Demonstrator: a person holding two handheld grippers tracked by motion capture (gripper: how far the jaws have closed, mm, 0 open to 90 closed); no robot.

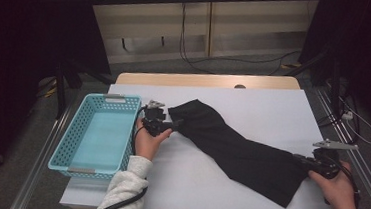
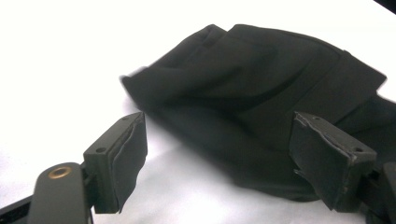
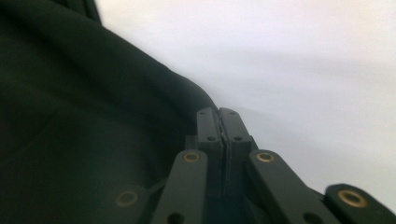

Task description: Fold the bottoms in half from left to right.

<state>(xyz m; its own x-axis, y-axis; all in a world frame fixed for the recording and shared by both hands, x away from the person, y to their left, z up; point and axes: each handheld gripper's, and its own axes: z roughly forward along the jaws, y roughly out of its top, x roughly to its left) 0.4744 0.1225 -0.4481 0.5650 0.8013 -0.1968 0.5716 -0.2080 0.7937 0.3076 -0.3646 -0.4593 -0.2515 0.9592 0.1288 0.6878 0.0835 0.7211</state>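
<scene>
Basket: a light blue perforated plastic basket (image 1: 96, 132) sits at the table's left edge, with nothing in it.
Left gripper: the left gripper (image 1: 164, 125) lies just right of the basket, its black padded fingers (image 2: 123, 154) spread wide, touching nothing.
Cloth: a long black garment of soft, matte woven fabric (image 1: 240, 149) lies flat on the white tabletop (image 1: 273, 111). Its long axis runs diagonally, from the far end near the left gripper to the near right corner.
Key relation: the cloth's folded, layered end (image 2: 261, 88) lies directly ahead of the open left fingers, just beyond them.
Right gripper: the right gripper (image 1: 305, 162) is at the cloth's wider end, fingers pressed together; whether fabric is pinched there, I cannot tell.
</scene>
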